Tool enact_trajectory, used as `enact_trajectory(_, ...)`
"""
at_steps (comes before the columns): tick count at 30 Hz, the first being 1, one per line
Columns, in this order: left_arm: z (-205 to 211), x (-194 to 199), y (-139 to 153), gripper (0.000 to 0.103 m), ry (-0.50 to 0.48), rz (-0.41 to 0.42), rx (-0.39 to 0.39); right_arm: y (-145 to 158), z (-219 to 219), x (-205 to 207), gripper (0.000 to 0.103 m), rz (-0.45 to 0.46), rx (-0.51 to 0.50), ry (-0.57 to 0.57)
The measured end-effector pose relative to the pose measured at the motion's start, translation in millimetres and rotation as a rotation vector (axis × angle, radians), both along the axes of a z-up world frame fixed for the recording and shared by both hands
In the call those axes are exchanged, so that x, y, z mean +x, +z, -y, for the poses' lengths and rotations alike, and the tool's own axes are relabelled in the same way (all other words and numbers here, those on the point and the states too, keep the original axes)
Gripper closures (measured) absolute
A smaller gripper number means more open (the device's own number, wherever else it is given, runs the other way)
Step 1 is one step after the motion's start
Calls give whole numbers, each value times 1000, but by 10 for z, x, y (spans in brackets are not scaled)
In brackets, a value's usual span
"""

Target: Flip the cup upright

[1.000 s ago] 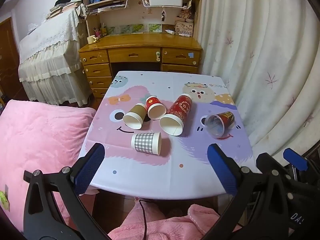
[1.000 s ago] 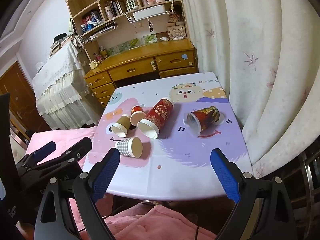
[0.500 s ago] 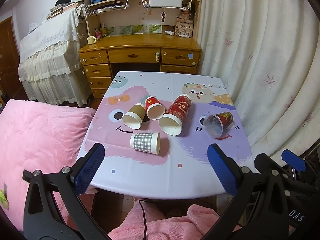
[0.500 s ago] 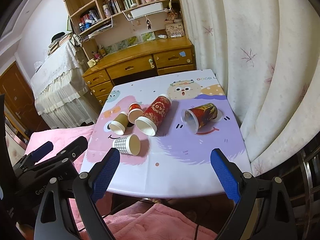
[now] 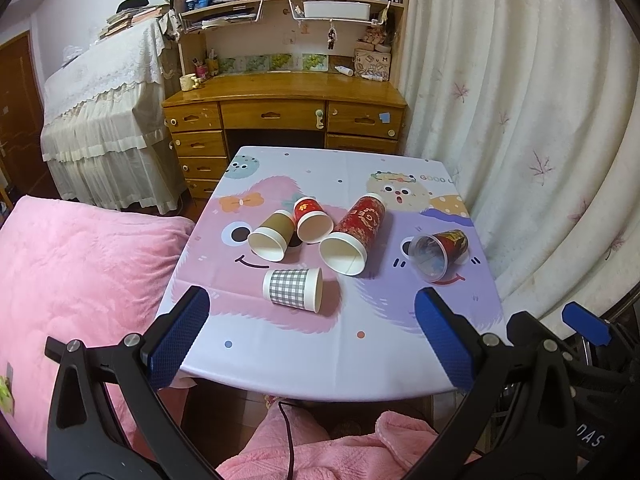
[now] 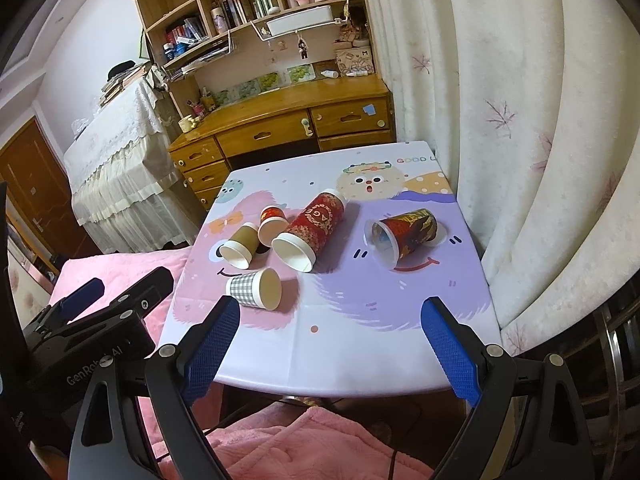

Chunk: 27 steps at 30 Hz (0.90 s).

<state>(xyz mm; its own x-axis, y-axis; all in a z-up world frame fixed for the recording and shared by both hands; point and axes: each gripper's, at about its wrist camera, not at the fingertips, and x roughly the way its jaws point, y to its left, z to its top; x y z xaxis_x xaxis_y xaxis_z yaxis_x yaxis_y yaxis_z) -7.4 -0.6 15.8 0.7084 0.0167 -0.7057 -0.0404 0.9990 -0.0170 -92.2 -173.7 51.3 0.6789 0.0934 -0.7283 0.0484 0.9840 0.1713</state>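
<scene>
The table (image 5: 320, 352) carries five cups, all lying on their sides, so none has been righted yet. The tall red cup (image 5: 354, 236) lies at centre, its mouth toward six o'clock; the clear-rimmed cup (image 5: 438, 250) rests at three o'clock, well apart. The brown cup (image 5: 270, 234) and small red cup (image 5: 312, 220) touch at ten o'clock. The checked cup (image 5: 294, 289) lies nearest. The left gripper (image 5: 308, 340) and right gripper (image 6: 340, 344) hang short of the table, jaws spread wide, holding nothing, likely choosing a cup.
</scene>
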Motion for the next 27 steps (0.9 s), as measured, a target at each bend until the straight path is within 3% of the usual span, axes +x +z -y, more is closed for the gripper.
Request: enact_trajectory(27, 56, -13, -11, 1, 6, -4, -10, -18, -22, -2, 10, -1, -4, 2)
